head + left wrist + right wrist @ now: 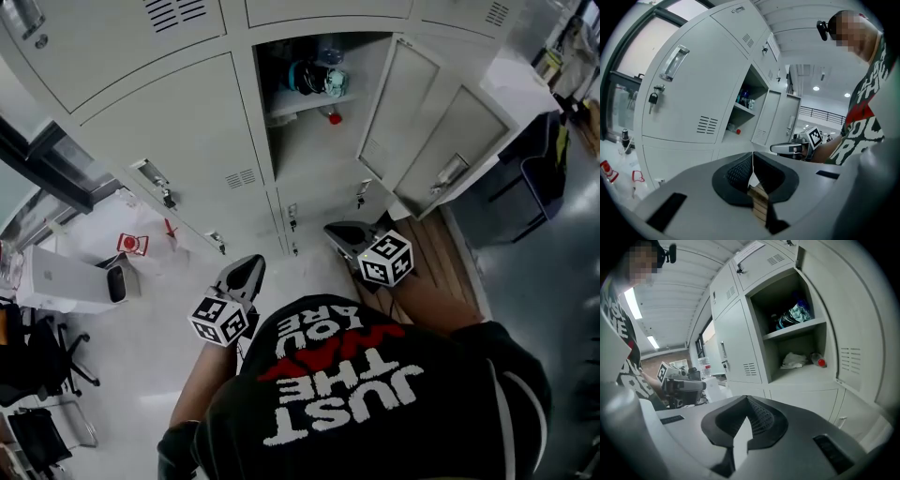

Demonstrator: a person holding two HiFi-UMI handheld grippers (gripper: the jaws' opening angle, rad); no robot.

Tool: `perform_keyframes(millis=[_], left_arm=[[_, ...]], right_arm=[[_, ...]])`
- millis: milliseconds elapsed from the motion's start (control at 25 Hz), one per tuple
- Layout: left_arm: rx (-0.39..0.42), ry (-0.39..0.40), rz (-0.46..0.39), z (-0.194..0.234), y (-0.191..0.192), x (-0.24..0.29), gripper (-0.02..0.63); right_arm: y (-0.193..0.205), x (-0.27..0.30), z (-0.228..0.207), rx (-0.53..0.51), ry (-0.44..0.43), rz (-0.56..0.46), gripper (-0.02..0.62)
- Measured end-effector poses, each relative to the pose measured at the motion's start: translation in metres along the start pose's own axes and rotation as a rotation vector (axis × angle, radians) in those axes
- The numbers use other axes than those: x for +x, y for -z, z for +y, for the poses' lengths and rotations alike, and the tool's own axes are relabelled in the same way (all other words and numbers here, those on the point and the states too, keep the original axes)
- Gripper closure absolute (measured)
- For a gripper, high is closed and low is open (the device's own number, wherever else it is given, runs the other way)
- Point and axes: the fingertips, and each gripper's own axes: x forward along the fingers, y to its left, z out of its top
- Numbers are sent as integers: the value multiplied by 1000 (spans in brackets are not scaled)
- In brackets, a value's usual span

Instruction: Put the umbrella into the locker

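Observation:
The folded blue and teal umbrella [319,78] lies on the upper shelf of the open locker [309,141]; the right gripper view shows the umbrella [794,315] on that shelf too. The locker door [403,103] is swung open to the right. My left gripper [251,264] and right gripper [337,231] hang below the locker, well apart from the umbrella. In each gripper view the jaws meet at the tips with nothing between them: left gripper [752,160], right gripper [747,408].
On the locker's lower level lie a white cloth [793,360] and a red-capped bottle [819,362]. Shut lockers with handles and padlocks [653,98] stand to the left. A white box [66,279] and chairs [47,366] stand on the floor at left.

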Motion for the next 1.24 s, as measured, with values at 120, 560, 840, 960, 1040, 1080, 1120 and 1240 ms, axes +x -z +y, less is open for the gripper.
perform_keyframes(millis=[120,560,840,960,1040,1080,1120,1240], left_arm=[[-30,-7,17,2,14,-3,591],[-45,-21,22,12,22,-7,591],[-42,-11,6,12,14,-5,591],[-42,-10,5,13,13,-5,591],[-41,-9,5,13,12,-5,591],[-40,-9,5,13,11,-5,591],[-39,-9,6,14,11,-5,591],[-36,-10,6,14,10,-6,591]], right_arm=[[14,5,2,60,-20,16,561],[31,14,4,63,-29,79,561],[20,16,4,31,-27,68,561],[18,16,4,27,-28,65,561],[17,16,3,26,-27,64,561],[16,15,2,26,-26,63,561],[15,15,2,25,-26,63,561],[14,14,2,21,-26,62,561]])
